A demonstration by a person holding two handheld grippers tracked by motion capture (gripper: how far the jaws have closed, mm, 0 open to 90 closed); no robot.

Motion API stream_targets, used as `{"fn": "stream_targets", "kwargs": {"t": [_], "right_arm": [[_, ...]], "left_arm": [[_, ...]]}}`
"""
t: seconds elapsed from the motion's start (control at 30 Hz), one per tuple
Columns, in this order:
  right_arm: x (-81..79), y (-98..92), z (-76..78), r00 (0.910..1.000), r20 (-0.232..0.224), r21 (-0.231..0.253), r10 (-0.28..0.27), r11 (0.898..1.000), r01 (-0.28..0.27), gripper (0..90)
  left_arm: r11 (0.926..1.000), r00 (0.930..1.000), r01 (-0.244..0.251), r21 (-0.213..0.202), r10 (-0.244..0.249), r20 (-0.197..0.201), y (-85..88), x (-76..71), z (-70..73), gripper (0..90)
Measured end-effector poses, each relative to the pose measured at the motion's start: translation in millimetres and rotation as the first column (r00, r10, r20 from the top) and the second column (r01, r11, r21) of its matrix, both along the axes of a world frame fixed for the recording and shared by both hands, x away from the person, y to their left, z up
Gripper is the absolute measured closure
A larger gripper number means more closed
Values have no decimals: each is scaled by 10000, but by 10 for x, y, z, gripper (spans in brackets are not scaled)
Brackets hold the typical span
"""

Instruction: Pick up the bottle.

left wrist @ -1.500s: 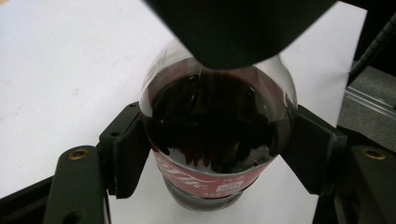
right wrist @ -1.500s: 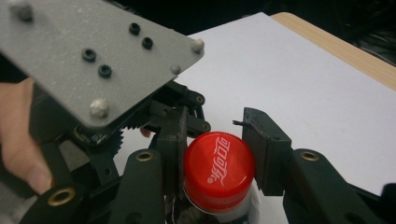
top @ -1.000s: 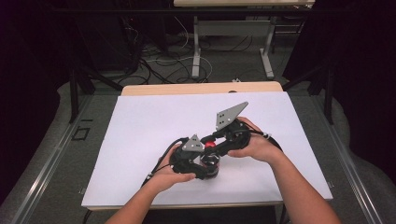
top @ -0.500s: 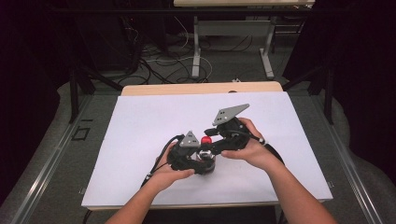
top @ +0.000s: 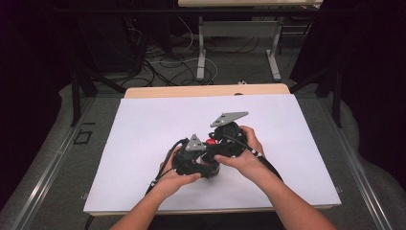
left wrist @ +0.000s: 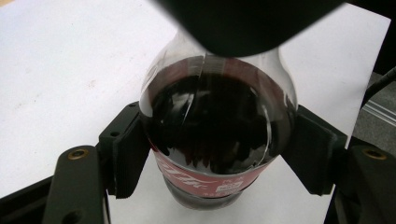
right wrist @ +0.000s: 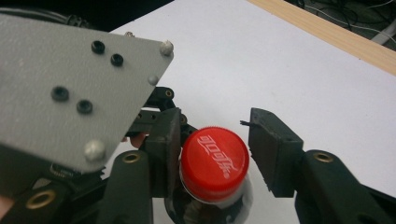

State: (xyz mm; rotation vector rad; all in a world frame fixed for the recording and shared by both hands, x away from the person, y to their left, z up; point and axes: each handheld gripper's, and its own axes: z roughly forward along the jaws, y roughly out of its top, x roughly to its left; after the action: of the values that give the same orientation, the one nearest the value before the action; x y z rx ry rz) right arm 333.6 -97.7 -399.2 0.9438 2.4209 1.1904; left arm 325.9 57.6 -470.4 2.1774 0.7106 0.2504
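Black left gripper [top: 203, 160], grey three-cornered plate, brass screws, black cable

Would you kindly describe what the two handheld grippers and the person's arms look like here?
Both the left gripper and the right gripper are black, each topped by a grey three-cornered plate with small black screws and trailing a black cable. Their jaws are blocky black pads on arms with brass-coloured pivots. The forearms are bare, with no sleeves in sight.

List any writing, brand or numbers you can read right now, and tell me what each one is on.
White script logo on the red cap of the bottle: seen upside down and blurred, not legible letter for letter.
White script on the red label around the bottle: partly cut off, not readable.
Small white patch of print on the same label: too small to read.
No numbers or signs are legible.
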Motion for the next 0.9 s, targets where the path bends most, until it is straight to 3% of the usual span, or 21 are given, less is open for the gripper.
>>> {"fn": "stream_targets", "kwargs": {"t": [0.2, 0.27, 0.37, 0.43, 0.47, 0.5, 0.53, 0.57, 0.6, 0.63, 0.7, 0.73, 0.77, 0.83, 0.9], "right_arm": [[0, 37, 5, 9999, 88, -255, 145, 9996, -142, 612], [22, 24, 17, 9984, 8, -339, 571, 9978, -570, 613], [86, -7, 57, 9861, -244, -592, 1641, 9845, -1653, 615], [135, -31, 80, 9642, -323, -725, 2634, 9615, -2651, 615], [170, -46, 94, 9475, -451, -815, 3166, 9441, -3194, 615], [195, -54, 97, 9278, -364, -917, 3713, 9232, -3731, 615], [233, -66, 105, 8997, -340, -1064, 4353, 8935, -4363, 615], [255, -74, 107, 8826, -422, -1085, 4683, 8760, -4700, 615], [280, -83, 115, 8553, -492, -1193, 5158, 8472, -5177, 615], [293, -93, 123, 8336, -718, -1232, 5476, 8245, -5522, 615], [333, -102, 127, 7925, -770, -1250, 6050, 7827, -6097, 614], [354, -107, 131, 7806, -785, -1280, 6201, 7702, -6248, 613], [367, -113, 134, 7780, -934, -1118, 6213, 7699, -6283, 611], [380, -119, 141, 7865, -1021, -991, 6091, 7805, -6172, 559], [364, -120, 163, 8200, -944, -995, 5645, 8142, -5719, 491]], "left_arm": [[9999, 10000, 69, 101, -69, -12, 8, -1, 5, 303], [9999, 9999, 116, 90, -115, -29, 9, -1, 8, 303], [9994, 9994, 336, -18, -336, -43, 16, -2, 19, 303], [9988, 9988, 495, 38, -495, -4, 19, -4, 26, 303], [9974, 9975, 699, 159, -697, -108, 26, -5, 42, 303], [9973, 9973, 724, 134, -722, -120, 16, -14, 42, 302], [9964, 9964, 835, 170, -832, -134, 11, -16, 42, 302], [9969, 9969, 780, 104, -781, 14, -6, -26, 27, 303], [9960, 9961, 885, 134, -885, 22, -13, -32, 27, 302], [9951, 9952, 981, 119, -981, 11, -16, -34, 25, 302], [9942, 9942, 1074, 58, -1074, -20, -22, -39, 24, 302], [9942, 9942, 1072, 15, -1071, -135, -18, -43, 26, 302], [9942, 9942, 1072, 15, -1071, -135, -18, -43, 26, 302], [9955, 9954, 944, 15, -944, -152, -13, -43, 36, 302], [9968, 9968, 793, 9, -793, -126, 0, -29, 36, 302]]}}
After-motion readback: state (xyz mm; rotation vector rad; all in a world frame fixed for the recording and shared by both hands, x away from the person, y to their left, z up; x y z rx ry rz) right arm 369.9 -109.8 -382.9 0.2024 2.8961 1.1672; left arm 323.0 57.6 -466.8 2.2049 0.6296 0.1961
